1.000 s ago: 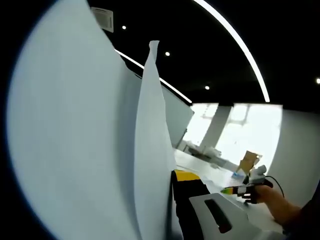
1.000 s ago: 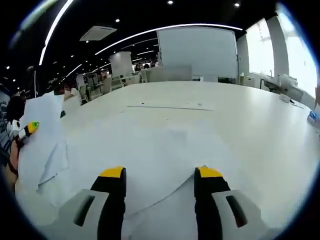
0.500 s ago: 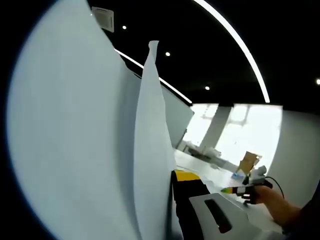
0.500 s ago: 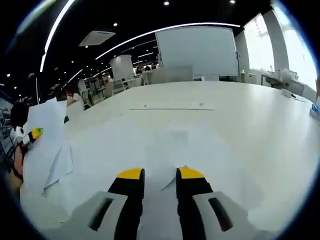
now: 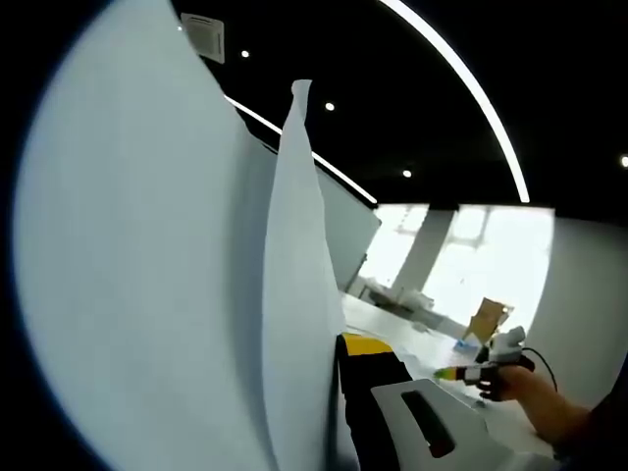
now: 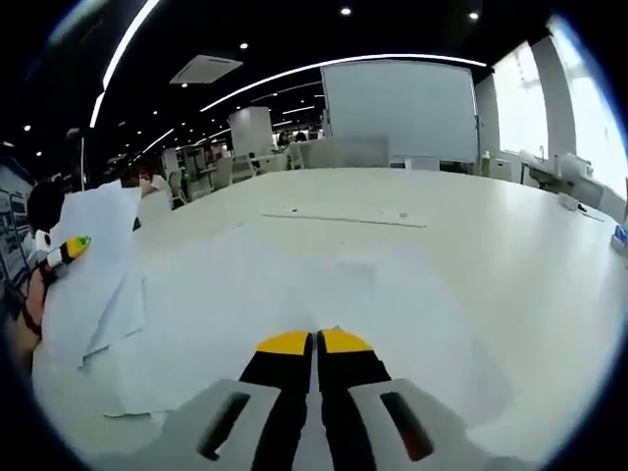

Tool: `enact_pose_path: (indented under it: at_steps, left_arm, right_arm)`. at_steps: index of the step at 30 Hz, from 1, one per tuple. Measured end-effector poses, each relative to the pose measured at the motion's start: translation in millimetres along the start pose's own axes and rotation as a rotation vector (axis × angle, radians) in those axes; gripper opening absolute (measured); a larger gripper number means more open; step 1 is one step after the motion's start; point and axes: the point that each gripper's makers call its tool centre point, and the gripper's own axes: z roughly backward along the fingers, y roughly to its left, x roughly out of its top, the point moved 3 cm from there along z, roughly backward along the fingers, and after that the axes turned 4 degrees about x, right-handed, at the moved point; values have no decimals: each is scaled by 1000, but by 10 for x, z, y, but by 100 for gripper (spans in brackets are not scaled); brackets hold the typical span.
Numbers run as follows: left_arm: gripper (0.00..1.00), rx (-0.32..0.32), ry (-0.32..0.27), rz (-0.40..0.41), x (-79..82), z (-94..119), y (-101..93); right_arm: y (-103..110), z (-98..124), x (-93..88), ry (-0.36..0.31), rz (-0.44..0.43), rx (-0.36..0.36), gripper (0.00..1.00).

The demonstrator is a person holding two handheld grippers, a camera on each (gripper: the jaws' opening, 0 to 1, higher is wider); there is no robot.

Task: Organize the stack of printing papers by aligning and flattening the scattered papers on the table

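Note:
In the left gripper view a bundle of white papers [image 5: 167, 255] stands upright, close to the camera. My left gripper [image 5: 332, 345] is shut on its edge. One yellow-tipped black jaw shows to the right of the sheets, and the papers hide the other. In the right gripper view my right gripper [image 6: 315, 341] is shut, its yellow tips pressed together on the near edge of a loose white sheet [image 6: 294, 285] lying on the table [image 6: 461, 226]. At that view's left edge the left gripper [image 6: 61, 250] holds the upright papers [image 6: 93, 265]. The right gripper [image 5: 461, 374] also appears low right in the left gripper view.
The white table is wide and runs far ahead and to the right. A thin strip [image 6: 343, 218] lies across it farther back. A large white board [image 6: 402, 108] stands behind the table. A person's hand [image 5: 535, 397] holds the right gripper. Small items [image 5: 486, 319] sit at the table's far end.
My right gripper's jaws have gone from wide apart to closed, pinching the raised edge of the sheet on the table. The left gripper and its papers have stayed still.

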Motion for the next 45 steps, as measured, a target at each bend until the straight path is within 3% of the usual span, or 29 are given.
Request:
enact_pose_path:
  at_steps: [28, 45]
  left_arm:
    - [6, 0, 0, -4, -8, -5, -15]
    - [6, 3, 0, -6, -3, -8, 0]
  right_arm:
    - [111, 49, 104, -72, -153, 64, 0]
    - [182, 116, 261, -147, -183, 116, 0]
